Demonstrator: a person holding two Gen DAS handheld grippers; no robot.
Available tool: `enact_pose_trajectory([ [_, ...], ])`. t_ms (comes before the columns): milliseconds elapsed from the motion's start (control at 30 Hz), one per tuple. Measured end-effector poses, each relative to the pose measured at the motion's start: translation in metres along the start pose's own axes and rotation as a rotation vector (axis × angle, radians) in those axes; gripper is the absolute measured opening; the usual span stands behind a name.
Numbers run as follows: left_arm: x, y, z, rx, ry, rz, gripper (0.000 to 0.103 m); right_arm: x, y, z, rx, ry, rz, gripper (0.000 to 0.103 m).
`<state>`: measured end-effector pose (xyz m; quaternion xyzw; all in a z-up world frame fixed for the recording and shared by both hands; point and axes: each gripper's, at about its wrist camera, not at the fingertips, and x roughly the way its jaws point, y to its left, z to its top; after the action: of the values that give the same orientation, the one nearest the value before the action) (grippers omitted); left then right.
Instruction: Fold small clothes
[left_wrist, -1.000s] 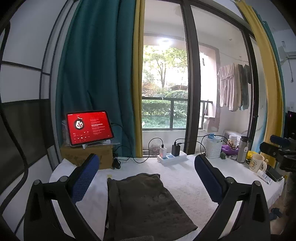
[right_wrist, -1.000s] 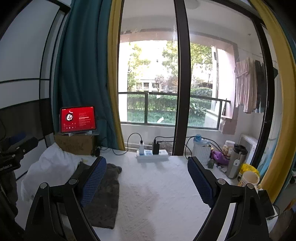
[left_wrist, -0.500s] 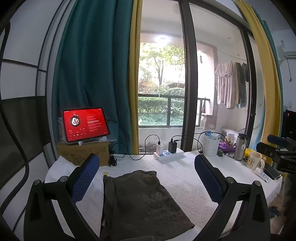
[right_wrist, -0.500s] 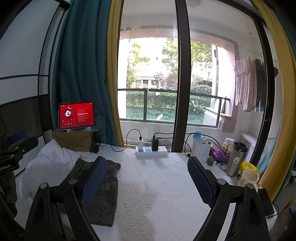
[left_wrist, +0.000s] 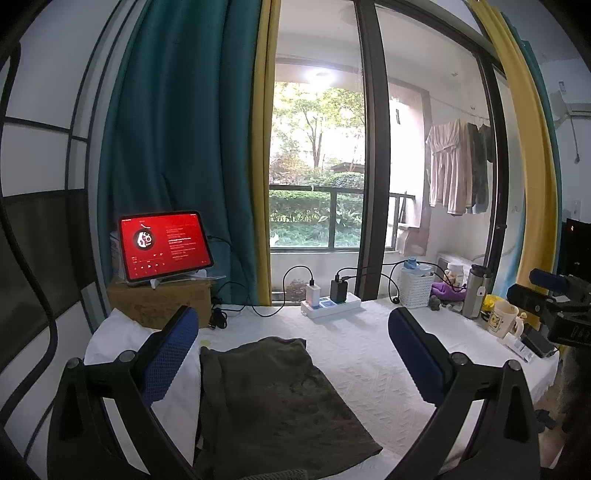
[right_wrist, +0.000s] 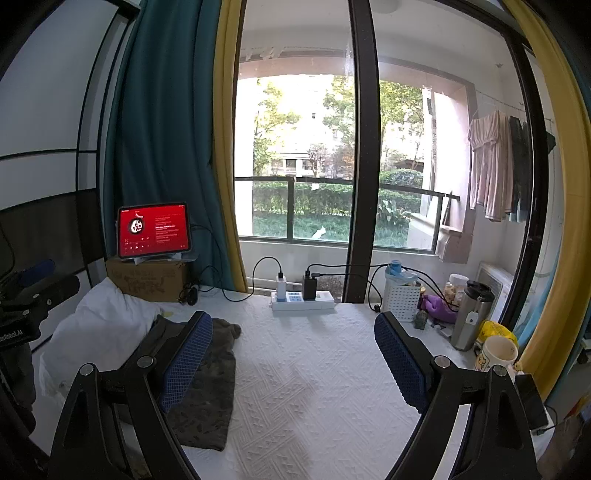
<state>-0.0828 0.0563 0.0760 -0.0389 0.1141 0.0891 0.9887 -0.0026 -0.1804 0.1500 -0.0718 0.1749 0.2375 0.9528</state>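
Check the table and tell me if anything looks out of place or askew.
Nothing stands out. The dark garment lies flat on the white table cover, slightly rumpled at its far edge; both grippers hover open above it.

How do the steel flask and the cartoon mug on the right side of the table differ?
The flask is tall, narrow and silver with a dark lid on top; the mug is short, wide, cream-coloured and open-topped. The mug has a side handle and a yellow cartoon print; the flask shows no handle and only a small white tag. The mug sits nearer the camera than the flask. Both stand upright on the white table cover.
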Motion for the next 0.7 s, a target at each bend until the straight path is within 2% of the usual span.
enact_pose_trajectory([
  [700,0.0025,-0.0041,-0.0008,0.011,0.01,-0.014,0.102,-0.0009,-0.0011,0.0006,0.004,0.006,0.004,0.091],
])
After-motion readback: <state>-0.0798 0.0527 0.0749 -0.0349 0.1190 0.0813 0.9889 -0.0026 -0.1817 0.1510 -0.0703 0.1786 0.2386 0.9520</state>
